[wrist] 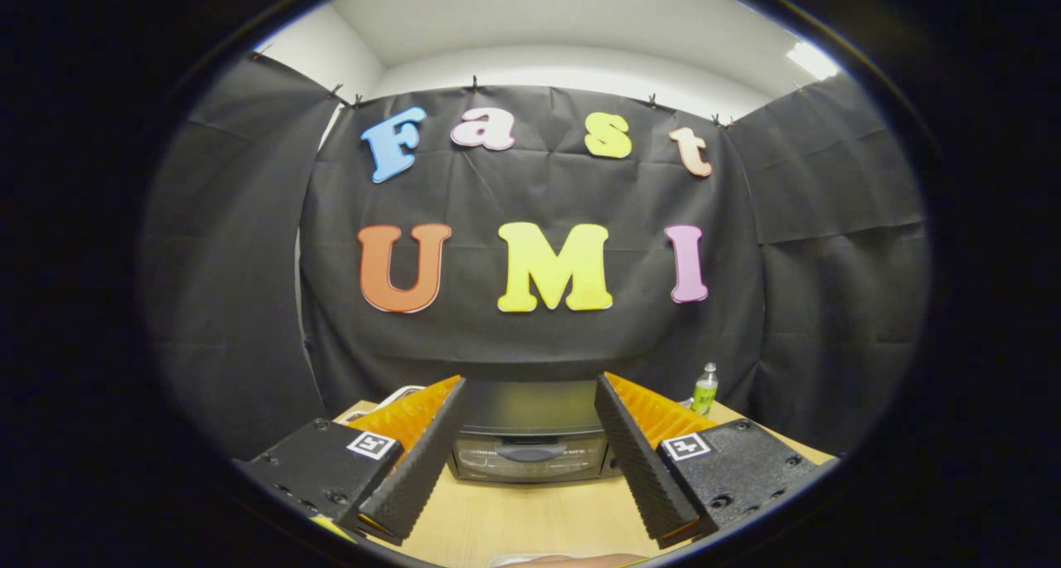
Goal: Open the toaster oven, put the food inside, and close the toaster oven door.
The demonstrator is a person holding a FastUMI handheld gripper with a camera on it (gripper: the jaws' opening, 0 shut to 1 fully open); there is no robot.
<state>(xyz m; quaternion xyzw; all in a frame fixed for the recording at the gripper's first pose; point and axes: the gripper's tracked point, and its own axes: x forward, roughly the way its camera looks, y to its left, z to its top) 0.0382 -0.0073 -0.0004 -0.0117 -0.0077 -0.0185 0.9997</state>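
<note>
Gripper [530, 489]: we see our two fingers spread wide apart with nothing held between them; bare worktop shows in the gap.
Fingers [419, 464]: ridged pads face each other across the gap; each finger mount carries a small square marker tag on top.
Worktop [514, 522]: pale wood, running from under the fingers back to the booth wall; we see a bare stretch of it between the fingertips.
Oven [530, 435]: it sits on the worktop just beyond the fingers, framed between them and well back from the tips; its dark top is level and its glass door, with a handle across the upper part, looks shut to us. We cannot make out anything through the glass.
Food [572, 560]: a pale, rounded thing lies at the near rim of the worktop, nearer to us than the fingertips; we cannot tell what it is.
Bottle [705, 390]: a small clear bottle with a green label stands upright behind the right finger, to the right of the oven and near the wall.
Flat thing [398, 395]: white with an orange edge, lying behind the left finger, mostly hidden by it.
</note>
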